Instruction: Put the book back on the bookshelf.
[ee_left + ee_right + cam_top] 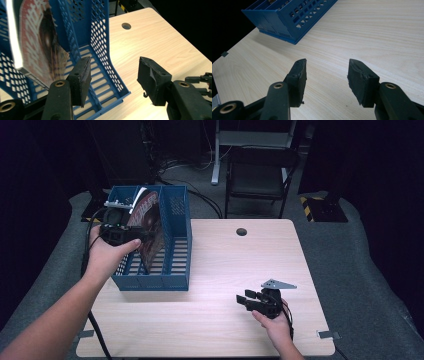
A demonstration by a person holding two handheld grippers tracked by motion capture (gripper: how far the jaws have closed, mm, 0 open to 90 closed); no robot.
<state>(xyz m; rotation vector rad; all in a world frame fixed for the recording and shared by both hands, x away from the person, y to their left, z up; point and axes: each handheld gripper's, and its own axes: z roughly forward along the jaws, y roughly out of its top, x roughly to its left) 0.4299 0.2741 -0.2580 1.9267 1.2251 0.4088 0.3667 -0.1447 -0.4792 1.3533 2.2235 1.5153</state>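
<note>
A blue slotted file rack (176,220) stands at the table's back left. A magazine with a red and dark cover (150,222) stands tilted in one of its slots. My left gripper (139,238) hovers at the rack's left side, just beside the magazine. In the left gripper view the magazine (37,42) lies left of the left jaw, outside the gap, and my left gripper (113,75) is open with nothing between its pads. The rack's perforated wall (100,32) rises ahead. My right gripper (246,300) rests low at the table's front right, open and empty (327,72).
The wooden table (225,270) has a round cable hole (241,231) at its back middle. A dark chair (260,170) stands behind the table. In the right gripper view the rack (289,17) sits far off at the upper left.
</note>
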